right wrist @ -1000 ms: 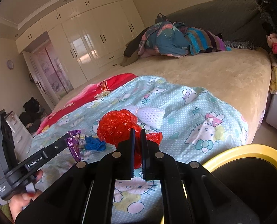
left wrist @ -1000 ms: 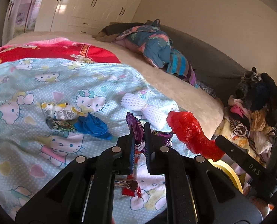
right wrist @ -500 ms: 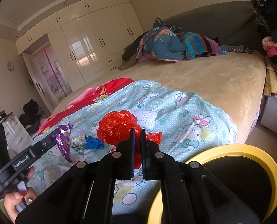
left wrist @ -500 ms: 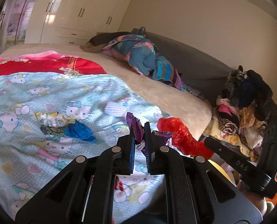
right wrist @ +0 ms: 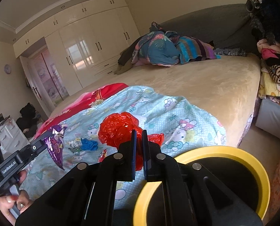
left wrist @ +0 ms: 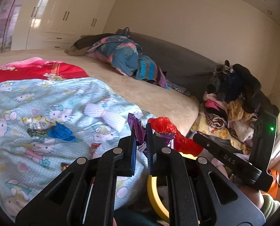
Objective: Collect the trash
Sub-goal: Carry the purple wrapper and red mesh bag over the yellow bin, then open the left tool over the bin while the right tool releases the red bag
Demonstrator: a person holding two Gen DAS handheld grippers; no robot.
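Both hands are carrying their catch off the bed [right wrist: 205, 86] and toward the yellow-rimmed bin [right wrist: 253, 163], which is now showing far more of its rim below and to the right of the right gripper [right wrist: 138, 137] than a second ago. The right gripper's fingers are pinched nearly together on the red plastic bag [right wrist: 117, 128], which is bunching up just ahead of their tips. The left gripper [left wrist: 140, 131] is likewise squeezed almost closed, with the purple wrapper [left wrist: 138, 126] sticking up between its fingers; in the right wrist view the same wrapper is dangling clear of the bedding. The Hello Kitty blanket [left wrist: 45, 150] is sliding away to the left of the left fingers. Judging by this, two pieces are nearly ready to drop. Still lying on the blanket, well beyond the left fingers, are the blue scrap [left wrist: 61, 132], the crumpled foil wrapper [left wrist: 37, 123] and the white foam net [left wrist: 106, 114]
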